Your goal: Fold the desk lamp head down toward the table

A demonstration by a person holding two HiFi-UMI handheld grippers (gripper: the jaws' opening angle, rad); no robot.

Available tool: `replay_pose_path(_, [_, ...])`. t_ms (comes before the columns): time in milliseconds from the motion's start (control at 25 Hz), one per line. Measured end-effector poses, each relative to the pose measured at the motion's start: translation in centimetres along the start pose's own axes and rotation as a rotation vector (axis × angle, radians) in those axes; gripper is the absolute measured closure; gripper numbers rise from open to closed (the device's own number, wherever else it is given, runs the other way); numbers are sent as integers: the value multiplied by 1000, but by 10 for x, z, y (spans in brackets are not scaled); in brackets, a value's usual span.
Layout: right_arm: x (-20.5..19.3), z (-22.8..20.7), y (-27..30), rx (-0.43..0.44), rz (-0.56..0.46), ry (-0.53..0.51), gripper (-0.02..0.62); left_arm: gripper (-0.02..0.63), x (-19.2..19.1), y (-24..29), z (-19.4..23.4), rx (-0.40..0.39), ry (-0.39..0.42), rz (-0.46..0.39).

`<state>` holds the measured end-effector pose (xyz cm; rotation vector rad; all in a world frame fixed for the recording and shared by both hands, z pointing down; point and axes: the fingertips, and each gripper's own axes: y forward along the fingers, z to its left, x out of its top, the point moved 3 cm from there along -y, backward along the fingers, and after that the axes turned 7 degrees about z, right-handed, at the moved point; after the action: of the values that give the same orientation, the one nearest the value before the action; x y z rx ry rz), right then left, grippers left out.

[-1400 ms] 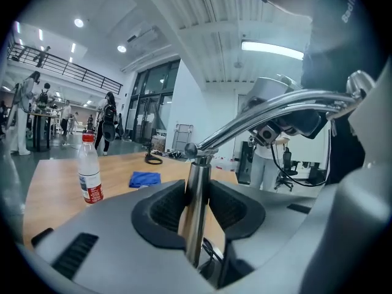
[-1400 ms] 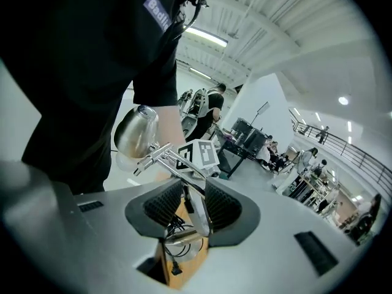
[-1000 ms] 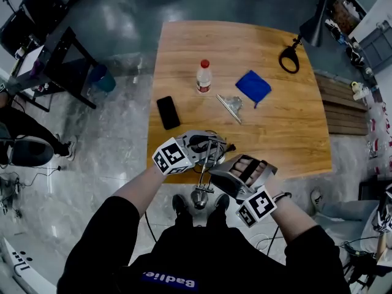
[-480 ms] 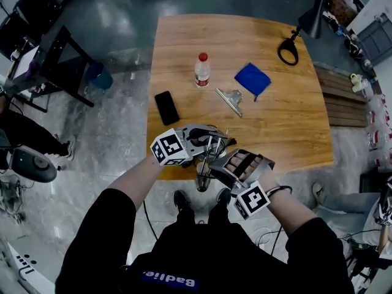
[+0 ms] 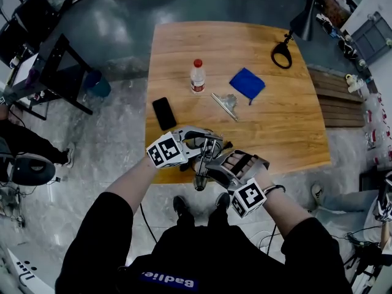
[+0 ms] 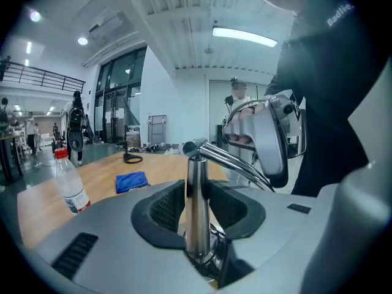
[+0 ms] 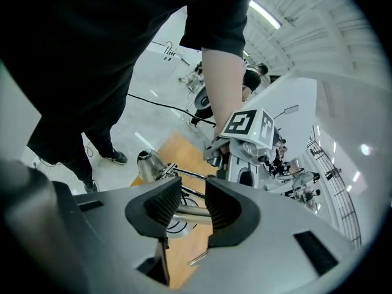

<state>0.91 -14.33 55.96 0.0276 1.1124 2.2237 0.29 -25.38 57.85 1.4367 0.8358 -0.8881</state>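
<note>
Working at the near edge of the wooden table [image 5: 288, 133], on the desk lamp [image 5: 202, 158] with both tools. Gripping the upright chrome lamp post [image 6: 197, 213] with the left gripper [image 6: 197, 207], pads pressed on it from both sides. Reaching in from the lamp's right with the right gripper [image 7: 193, 204], jaws closing round the slim lamp arm [image 7: 187, 213]; arm lying between the ribbed pads, a gap on each side, pads not yet pressing. Just below that arm, out past the table edge toward the person: the cone-shaped lamp head [image 7: 147, 162], over the grey floor.

Beyond the lamp, all on the tabletop and well apart from it:
- to its left, a black phone [image 5: 163, 113], lying flat;
- straight beyond, a metal clip [image 5: 226, 105];
- past the phone, a clear bottle [image 5: 197, 77] with a red cap, upright;
- right of the bottle, a folded blue cloth [image 5: 247, 84];
- farthest from the lamp, near the table's far right corner, a black loop [image 5: 281, 52].
</note>
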Motion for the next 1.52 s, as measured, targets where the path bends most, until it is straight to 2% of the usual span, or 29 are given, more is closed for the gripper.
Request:
replay_pose_path(120, [2,0,-7,-15,-7,-8,472,477,0,-5,-1,13,61,38])
replay_pose_path(200, [4,1,-12,-18,-18,1,472,477,-3,-10,0,37,59,46])
replay_pose_path(360, [9,1,-29,-12,-51,112,472,477,-6,-31,12,152,-57,4])
replay_pose_path(480, [4,3,-40,-45,-82,213,472,477,-7,-46,13,227,-146,-31])
replay_pose_path(640, [0,3,-56,-71,-147,353,472,477,5,-59,-2,304,-214,-79])
replay_pose_path(840, [-8,-3,-73,-93,-280,571,472,477,23,-76,-25,411,-355,-188])
replay_pose_path(960, [-17,1,-82,-77,-351,697,472,477,39,-75,-47,450,-376,-220])
replay_pose_path(1160, [-14,15,-106,-99,-403,861,472,479,72,-79,-98,447,-392,-295])
replay_pose_path(1400, [25,38,-136,-183,-417,1015,474,482,87,-90,-173,370,-415,-340])
replay_pose_path(1520, [52,56,-151,-237,-416,1122,477,490,97,-100,-217,308,-383,-350])
